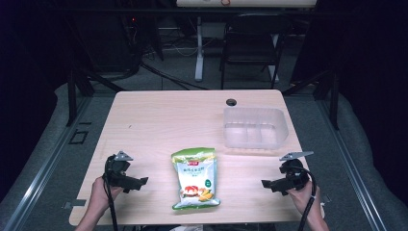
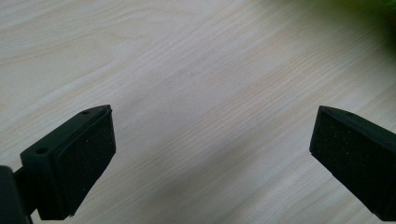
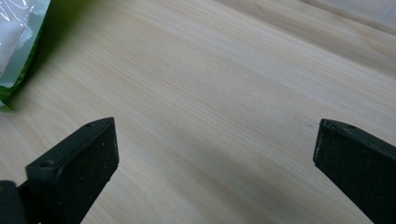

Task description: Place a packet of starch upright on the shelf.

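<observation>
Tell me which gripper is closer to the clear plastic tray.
The right gripper: it sits just below the tray on that side, while the left gripper is beyond the snack bag.

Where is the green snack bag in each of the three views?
High view: the bag lies flat at bottom centre, between the two grippers.
Left gripper view: a blurred green patch at the top right corner, likely the bag.
Right gripper view: the bag's edge at the top left corner.
Shared landmark: the light wooden table, whose grain runs through every view.
</observation>
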`<move>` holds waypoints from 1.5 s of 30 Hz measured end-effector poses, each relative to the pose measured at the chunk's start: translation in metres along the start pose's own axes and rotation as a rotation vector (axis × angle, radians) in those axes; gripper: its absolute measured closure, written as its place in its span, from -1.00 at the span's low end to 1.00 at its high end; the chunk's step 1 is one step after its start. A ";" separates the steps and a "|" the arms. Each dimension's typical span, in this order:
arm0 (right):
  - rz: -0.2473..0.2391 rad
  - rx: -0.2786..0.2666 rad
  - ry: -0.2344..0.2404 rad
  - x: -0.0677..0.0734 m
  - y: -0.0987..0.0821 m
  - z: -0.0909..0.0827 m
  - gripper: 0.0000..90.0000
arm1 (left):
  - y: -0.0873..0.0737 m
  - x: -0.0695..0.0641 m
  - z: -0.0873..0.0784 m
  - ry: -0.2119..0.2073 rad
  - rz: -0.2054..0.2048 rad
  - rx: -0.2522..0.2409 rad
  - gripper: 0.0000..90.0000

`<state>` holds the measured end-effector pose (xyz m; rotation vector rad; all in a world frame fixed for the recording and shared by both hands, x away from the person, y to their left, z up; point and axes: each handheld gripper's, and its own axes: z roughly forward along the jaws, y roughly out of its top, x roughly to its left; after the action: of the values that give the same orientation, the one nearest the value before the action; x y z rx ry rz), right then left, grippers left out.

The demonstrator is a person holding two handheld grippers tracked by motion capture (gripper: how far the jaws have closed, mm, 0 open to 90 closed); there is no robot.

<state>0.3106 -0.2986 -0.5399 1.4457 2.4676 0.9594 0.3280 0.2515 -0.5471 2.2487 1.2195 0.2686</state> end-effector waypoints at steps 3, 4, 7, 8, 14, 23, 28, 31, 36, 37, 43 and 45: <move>0.000 -0.003 0.007 0.000 0.000 0.000 -1.00 | 0.000 -0.001 0.001 0.000 0.007 -0.001 -0.99; 0.000 -0.002 0.013 0.000 0.000 0.000 -1.00 | 0.000 -0.001 0.000 -0.001 0.012 0.001 -0.99; 0.000 -0.005 0.013 0.000 0.000 0.000 -1.00 | 0.000 -0.001 0.000 0.001 0.010 -0.007 -0.99; 0.000 -0.006 0.012 0.000 0.000 0.000 -1.00 | 0.000 -0.001 0.000 0.005 0.008 -0.009 -0.99; -0.017 -0.006 0.034 0.005 0.002 0.002 -1.00 | 0.001 -0.002 0.002 0.007 0.014 -0.001 -0.99; -0.074 0.004 0.057 0.017 0.012 0.005 -0.97 | 0.000 -0.004 0.002 -0.008 0.025 0.006 -0.99; -0.072 -0.002 0.063 0.021 0.013 0.005 -0.97 | -0.001 -0.003 0.001 -0.007 0.018 -0.001 -0.99; -0.077 0.002 0.065 0.021 0.014 0.007 -0.97 | 0.000 -0.003 0.001 -0.007 0.020 -0.001 -0.99; -0.078 0.003 0.085 0.025 0.017 0.007 -0.97 | 0.001 -0.004 0.002 -0.010 0.024 0.000 -0.99; -0.081 0.004 0.095 0.026 0.017 0.007 -0.96 | 0.001 -0.004 0.002 -0.011 0.023 -0.001 -0.99; -0.095 0.000 0.121 0.033 0.025 0.010 -0.96 | 0.000 -0.004 0.002 -0.013 0.021 0.002 -0.99; -0.098 0.006 0.129 0.036 0.027 0.012 -0.96 | 0.000 -0.004 0.002 -0.013 0.019 0.000 -1.00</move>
<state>0.3160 -0.2543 -0.5262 1.2898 2.6065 1.0571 0.3268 0.2474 -0.5481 2.2592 1.1920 0.2606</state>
